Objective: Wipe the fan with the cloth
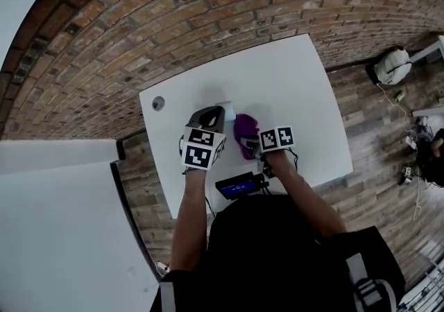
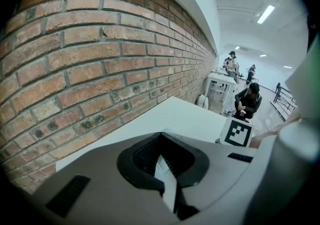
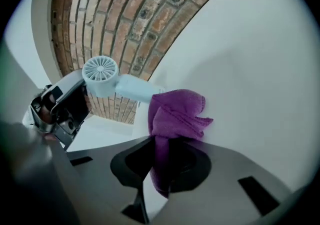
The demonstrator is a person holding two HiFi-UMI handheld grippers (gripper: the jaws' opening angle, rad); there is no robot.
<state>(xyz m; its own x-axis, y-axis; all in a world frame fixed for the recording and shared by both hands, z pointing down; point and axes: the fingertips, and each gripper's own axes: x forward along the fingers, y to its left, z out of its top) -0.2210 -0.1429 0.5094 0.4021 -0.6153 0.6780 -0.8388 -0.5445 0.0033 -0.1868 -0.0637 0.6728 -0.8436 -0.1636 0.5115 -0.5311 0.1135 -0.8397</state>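
Fan [image 3: 100,71] is pinched thinly by the left gripper [image 2: 167,164], jaws shut — cloth [image 3: 175,111] is clamped in the right gripper [image 3: 160,164]; the fan could be twisted loose by hard wiping.

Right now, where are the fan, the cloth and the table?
fan [image 3: 100,71]: right gripper view, on its round front grille.
cloth [image 3: 176,111]: right gripper view, on the bunched purple fold.
table [image 1: 298,96]: head view, on the bare white top.
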